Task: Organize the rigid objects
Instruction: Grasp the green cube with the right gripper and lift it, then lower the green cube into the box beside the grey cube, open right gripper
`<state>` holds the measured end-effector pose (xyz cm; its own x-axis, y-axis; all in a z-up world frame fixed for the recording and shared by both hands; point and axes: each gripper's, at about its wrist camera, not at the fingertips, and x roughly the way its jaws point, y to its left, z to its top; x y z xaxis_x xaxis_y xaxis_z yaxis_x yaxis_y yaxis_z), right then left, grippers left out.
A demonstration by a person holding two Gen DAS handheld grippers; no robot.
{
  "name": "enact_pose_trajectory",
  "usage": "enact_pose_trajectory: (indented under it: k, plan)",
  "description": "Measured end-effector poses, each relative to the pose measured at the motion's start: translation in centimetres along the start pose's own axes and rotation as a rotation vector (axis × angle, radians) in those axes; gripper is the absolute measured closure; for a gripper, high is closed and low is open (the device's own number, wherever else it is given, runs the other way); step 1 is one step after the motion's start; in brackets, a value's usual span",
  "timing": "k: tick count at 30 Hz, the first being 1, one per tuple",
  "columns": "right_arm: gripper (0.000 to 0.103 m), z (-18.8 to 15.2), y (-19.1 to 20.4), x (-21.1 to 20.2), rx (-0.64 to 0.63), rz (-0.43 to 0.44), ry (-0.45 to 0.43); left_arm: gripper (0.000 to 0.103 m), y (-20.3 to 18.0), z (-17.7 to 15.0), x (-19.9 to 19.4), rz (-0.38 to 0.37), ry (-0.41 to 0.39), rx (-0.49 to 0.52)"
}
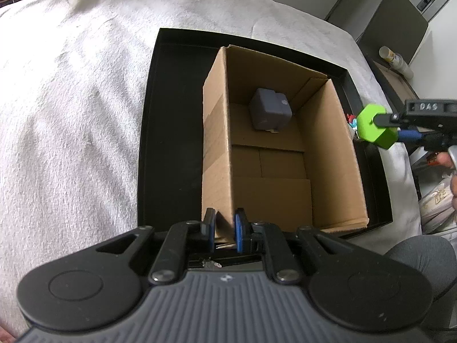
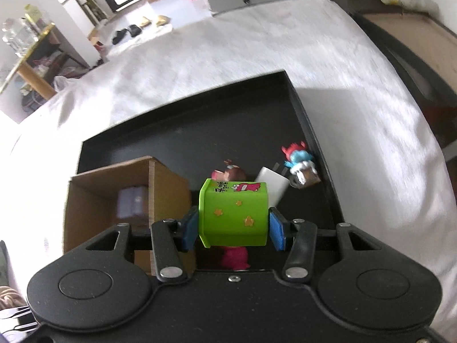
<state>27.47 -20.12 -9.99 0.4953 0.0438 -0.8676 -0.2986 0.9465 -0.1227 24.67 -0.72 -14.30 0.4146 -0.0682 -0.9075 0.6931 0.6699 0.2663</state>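
Note:
An open cardboard box [image 1: 328, 154] stands in a black tray [image 1: 171, 125] on a grey blanket. A grey cube-shaped charger [image 1: 270, 111] lies inside the box at its far end. My left gripper [image 1: 224, 228] is shut on the box's near left wall. My right gripper [image 2: 234, 227] is shut on a green block [image 2: 234, 214] with stars and a red cartoon print, held above the tray just right of the box [image 2: 114, 197]. The block also shows in the left wrist view [image 1: 374, 127], beyond the box's right wall.
In the tray [image 2: 182, 131] right of the box lie a white plug adapter [image 2: 271, 184], a blue and red figure [image 2: 300, 163], a brown-haired figure [image 2: 231, 173] and a pink piece [image 2: 234, 257] under the block. A dark cabinet [image 1: 394, 25] stands beyond the bed.

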Motion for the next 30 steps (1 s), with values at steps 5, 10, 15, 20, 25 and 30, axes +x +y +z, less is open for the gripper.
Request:
enact_pose_trajectory:
  k: [5,10,15,20,25,30]
  plan:
    - [0.054,0.6,1.9,-1.4,-0.036,0.033,-0.031,0.090,0.1,-0.1,-0.1,-0.008,-0.003,-0.002]
    - [0.054,0.8,3.8,-2.4,-0.088,0.038,-0.059,0.091,0.2,-0.1,-0.3,-0.019,-0.007,-0.004]
    - [0.054,0.8,5.6,-3.1,-0.117,0.066,-0.065,0.091,0.4,-0.1,-0.3,-0.024,-0.006,-0.005]
    - [0.054,0.6,7.2,-2.9,-0.137,0.096,-0.054,0.091,0.7,-0.1,-0.3,-0.030,-0.004,-0.011]
    - [0.054,0.2,9.0,-2.4,-0.165,0.120,-0.031,0.091,0.9,-0.1,-0.2,-0.038,-0.001,-0.020]
    - [0.054,-0.2,10.8,-1.8,-0.184,0.144,-0.007,0.091,1.2,-0.1,-0.2,-0.051,0.003,-0.027]
